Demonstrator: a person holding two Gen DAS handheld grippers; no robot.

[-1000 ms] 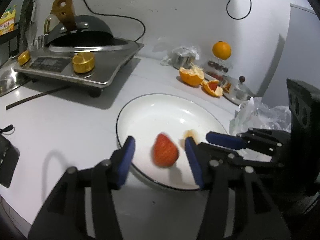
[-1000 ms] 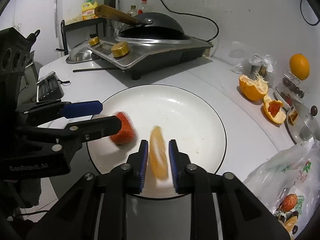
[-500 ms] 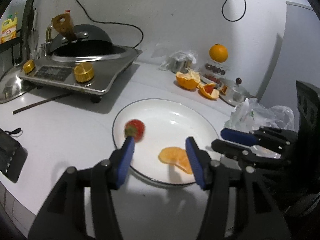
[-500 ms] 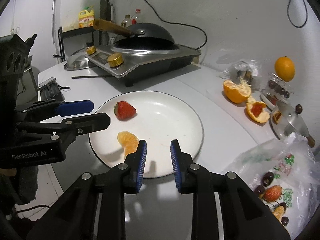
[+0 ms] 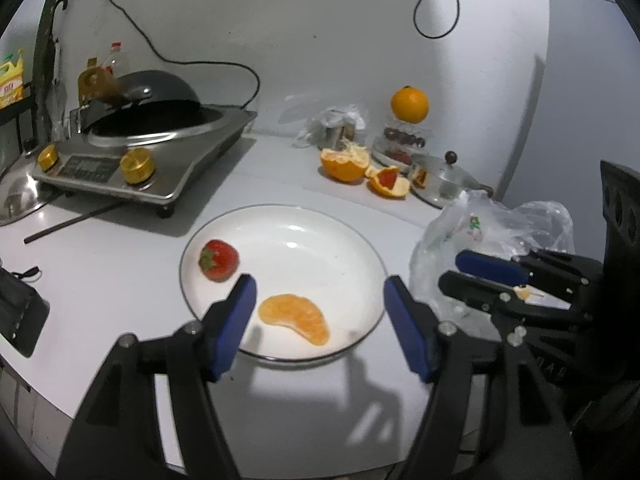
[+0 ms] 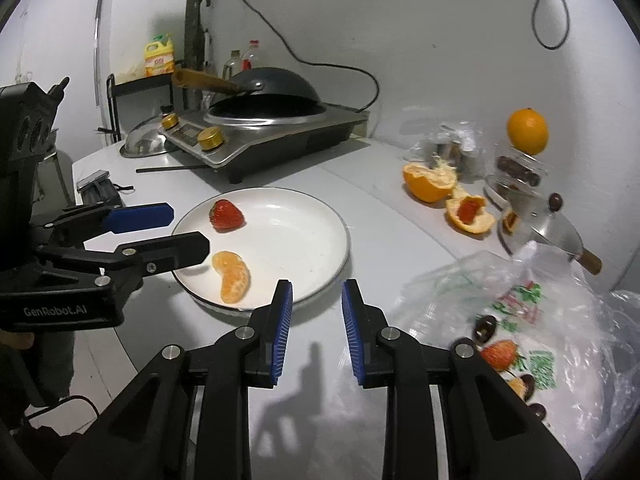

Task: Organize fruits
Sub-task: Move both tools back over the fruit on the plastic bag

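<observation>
A round white plate with a thin dark rim (image 5: 362, 248) sits on the white bench (image 5: 120, 280), carrying a red strawberry (image 5: 218, 260) near its left edge and a peeled orange segment (image 5: 296, 318) toward its near edge, the two apart. The left claw (image 5: 316, 292) hangs over the plate's near rim; its blue-padded jaws have just been opening, stand wide and hold nothing, the segment lying on the plate below the gap. The right claw (image 6: 316, 300) hovers beyond the plate's rim, over bare bench, its jaws parted by a narrow gap, having just opened slightly, and empty. A crumpled clear plastic bag (image 6: 532, 320) with more fruit lies to the right.
</observation>
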